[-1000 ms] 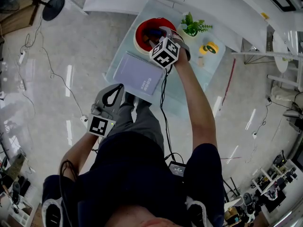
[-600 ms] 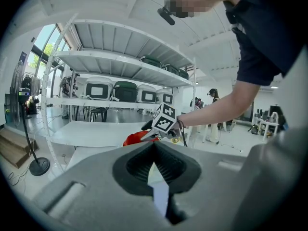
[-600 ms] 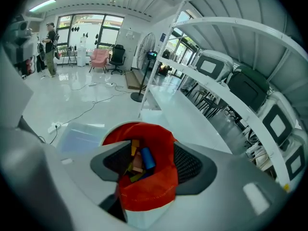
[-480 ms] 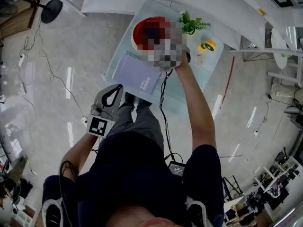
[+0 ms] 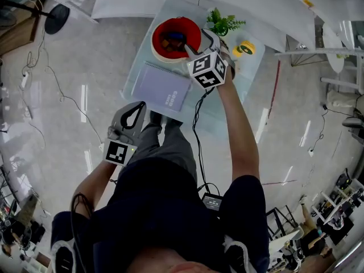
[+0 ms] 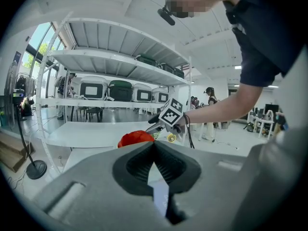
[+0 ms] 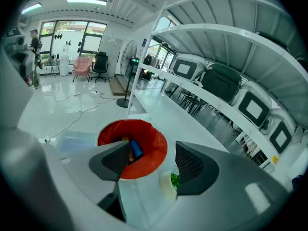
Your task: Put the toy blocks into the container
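Head view: right gripper [image 5: 200, 43] has pulled back off the red container [image 5: 181, 21], jaws just opening wider, empty; toy blocks [image 5: 170, 40] lie inside it; left gripper view: left gripper [image 6: 154, 148] pressed together, empty; right gripper view: container just past the spread jaws.

Purple notebook [image 5: 161, 90] on glass table [image 5: 248, 73]; small green plant [image 5: 223, 23] beside yellow tape roll [image 5: 243, 50] at far edge.

No readable text, white print on purple notebook [image 5: 161, 90] cover too small to read
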The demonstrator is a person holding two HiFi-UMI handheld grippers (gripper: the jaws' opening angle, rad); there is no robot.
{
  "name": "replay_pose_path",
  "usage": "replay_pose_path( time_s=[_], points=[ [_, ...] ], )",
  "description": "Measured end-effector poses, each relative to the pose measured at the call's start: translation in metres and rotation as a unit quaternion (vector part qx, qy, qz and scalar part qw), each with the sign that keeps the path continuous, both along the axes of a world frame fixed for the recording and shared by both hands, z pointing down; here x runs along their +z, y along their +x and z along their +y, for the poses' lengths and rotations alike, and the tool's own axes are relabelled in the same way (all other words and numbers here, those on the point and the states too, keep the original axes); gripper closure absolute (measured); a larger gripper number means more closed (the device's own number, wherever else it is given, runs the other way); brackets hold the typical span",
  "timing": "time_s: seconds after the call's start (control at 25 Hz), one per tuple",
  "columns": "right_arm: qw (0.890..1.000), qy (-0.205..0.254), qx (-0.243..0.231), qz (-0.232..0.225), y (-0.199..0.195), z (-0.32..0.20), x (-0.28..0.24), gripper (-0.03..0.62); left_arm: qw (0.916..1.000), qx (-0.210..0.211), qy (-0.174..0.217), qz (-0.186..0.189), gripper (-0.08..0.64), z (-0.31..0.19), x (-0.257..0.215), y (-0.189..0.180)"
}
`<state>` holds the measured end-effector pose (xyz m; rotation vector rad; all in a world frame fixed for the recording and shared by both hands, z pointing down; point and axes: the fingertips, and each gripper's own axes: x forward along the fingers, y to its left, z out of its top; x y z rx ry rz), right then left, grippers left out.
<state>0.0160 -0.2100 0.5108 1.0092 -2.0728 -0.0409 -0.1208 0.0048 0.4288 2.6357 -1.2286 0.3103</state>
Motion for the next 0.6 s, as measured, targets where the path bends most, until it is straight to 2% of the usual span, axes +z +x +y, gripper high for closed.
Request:
replay_pose_path(
  time_s=[0.6],
  points=[
    [0.993, 0.006, 0.108, -0.040, 0.092, 0.013, 0.015, 0.293, 0.9996, 0.024, -0.007, -0.011, 0.557, -0.004, 0.005, 0.017]
  ],
)
